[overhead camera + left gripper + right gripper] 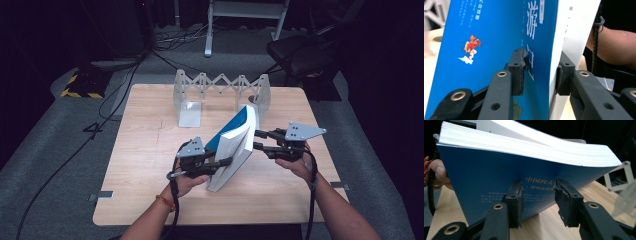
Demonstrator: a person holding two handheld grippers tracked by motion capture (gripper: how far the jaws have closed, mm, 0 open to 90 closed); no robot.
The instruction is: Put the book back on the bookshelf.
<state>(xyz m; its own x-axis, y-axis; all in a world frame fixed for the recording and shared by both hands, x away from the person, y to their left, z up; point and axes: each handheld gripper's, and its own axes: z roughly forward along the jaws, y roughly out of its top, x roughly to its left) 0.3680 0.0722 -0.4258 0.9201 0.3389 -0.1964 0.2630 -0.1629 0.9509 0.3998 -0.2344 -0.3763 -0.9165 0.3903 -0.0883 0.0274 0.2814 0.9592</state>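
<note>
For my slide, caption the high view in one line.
Two handheld grippers, left and right, hold a blue book tilted above a wooden table, before an expandable rack.

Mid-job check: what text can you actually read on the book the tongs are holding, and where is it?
"游": large white character on the book's blue front cover, left gripper view.
"白话版": small white line at that cover's upper left; the characters above it are cut off.
"中国四大": orange line on the back cover, partly behind the right tongs.
Small white lines beneath: too blurred to read.
</note>
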